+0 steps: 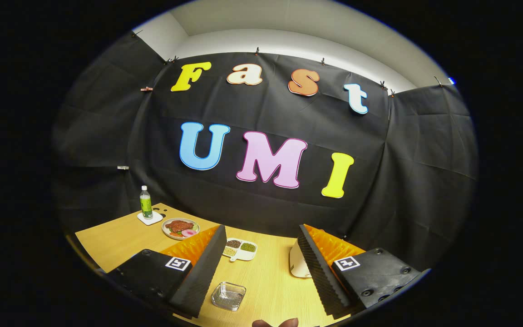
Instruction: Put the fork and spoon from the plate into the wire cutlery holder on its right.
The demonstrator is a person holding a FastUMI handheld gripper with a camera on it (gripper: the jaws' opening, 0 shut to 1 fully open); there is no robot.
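Gripper [261, 268] wide apart, nothing held.

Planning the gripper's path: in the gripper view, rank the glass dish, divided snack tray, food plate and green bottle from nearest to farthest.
The gripper is open.
1. Glass dish, between the fingers.
2. Divided snack tray, just ahead.
3. Food plate, beyond, leftward.
4. Green bottle, farthest, by the wall.
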